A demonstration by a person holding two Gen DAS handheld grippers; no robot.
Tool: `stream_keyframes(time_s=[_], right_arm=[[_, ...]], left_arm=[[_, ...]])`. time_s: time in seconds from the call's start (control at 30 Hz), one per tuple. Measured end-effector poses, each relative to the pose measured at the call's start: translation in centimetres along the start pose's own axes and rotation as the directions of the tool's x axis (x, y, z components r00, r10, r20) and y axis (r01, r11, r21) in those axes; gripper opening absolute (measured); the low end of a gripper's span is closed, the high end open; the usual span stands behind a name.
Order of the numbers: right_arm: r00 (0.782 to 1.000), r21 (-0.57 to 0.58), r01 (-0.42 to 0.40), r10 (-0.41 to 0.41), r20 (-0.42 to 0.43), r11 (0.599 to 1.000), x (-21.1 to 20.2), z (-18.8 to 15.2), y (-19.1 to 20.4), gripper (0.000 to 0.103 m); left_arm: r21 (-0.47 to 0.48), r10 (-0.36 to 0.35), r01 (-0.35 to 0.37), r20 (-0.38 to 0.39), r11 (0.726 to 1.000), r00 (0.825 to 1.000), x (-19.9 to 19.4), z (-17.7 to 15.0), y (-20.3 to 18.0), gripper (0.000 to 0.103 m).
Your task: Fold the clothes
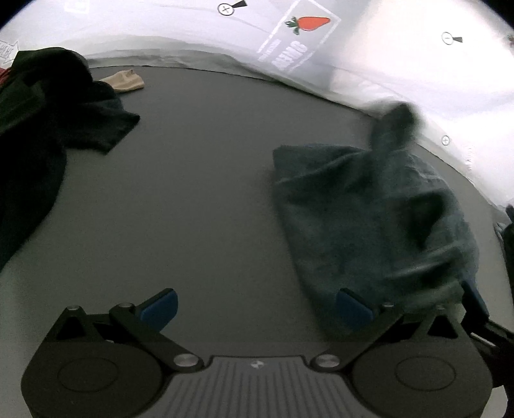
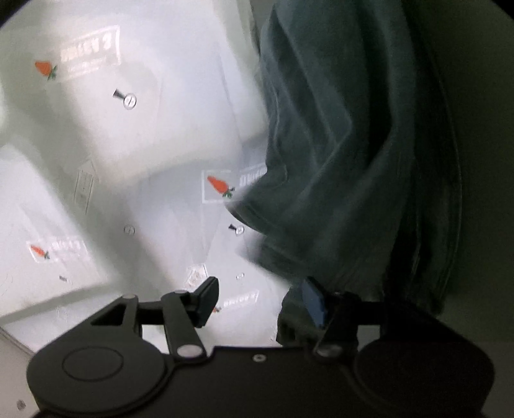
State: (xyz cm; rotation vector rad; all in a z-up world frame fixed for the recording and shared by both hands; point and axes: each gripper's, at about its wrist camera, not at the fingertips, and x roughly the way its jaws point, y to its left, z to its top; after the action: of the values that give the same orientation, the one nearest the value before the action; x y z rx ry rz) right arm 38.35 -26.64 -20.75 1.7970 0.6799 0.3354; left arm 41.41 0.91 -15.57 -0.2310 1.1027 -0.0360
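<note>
Teal-grey terry cloth, a towel-like garment (image 1: 369, 218), lies on the right part of the dark grey desk (image 1: 199, 193), partly bunched, with one corner raised in a blurred peak toward the far edge. Left gripper (image 1: 255, 310) hovers low over the desk with its jaws spread wide; nothing sits between the blue pads (image 1: 159, 310), and the right-hand pad overlaps the near edge of the cloth, contact not resolvable. Black clothing (image 1: 41, 128) is heaped at the left side of the desk, with a small beige item (image 1: 123, 80) just behind it near the far edge. White boxes printed with a red carrot logo (image 1: 308, 22) stand beyond the desk. In the right wrist view the same teal cloth (image 2: 321, 144) hangs in folds filling the right half of the frame, motion-blurred. Right gripper (image 2: 260, 304) has its jaws apart; the cloth drapes around the right finger with the blue pad (image 2: 313, 302), but it is not pinched between the two fingers. White boxes (image 2: 112, 144) with carrot marks fill the background.
</note>
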Motion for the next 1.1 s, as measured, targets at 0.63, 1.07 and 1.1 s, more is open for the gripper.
stream_keyframes(time_s=[0.63,1.07,1.1], right_arm=[[0.978,-0.243,0.202,-0.183,0.099,0.949,-7.0,4.5,1.4,0.07],[0.909,-0.437,0.416,-0.348,0.23,0.798,-6.5,12.5,6.5,0.072],[0.892,-0.497,0.452,-0.371,0.257,0.741,-6.1,13.0,7.4,0.074]], left_arm=[[-0.127,-0.066,0.076,0.081,0.989,0.995,-0.6,0.0,-3.6,0.103],[-0.127,-0.038,0.043,0.042,0.991,0.998,4.4,3.8,-7.1,0.103],[-0.126,-0.04,0.044,0.035,0.991,0.999,4.9,4.0,-7.1,0.103]])
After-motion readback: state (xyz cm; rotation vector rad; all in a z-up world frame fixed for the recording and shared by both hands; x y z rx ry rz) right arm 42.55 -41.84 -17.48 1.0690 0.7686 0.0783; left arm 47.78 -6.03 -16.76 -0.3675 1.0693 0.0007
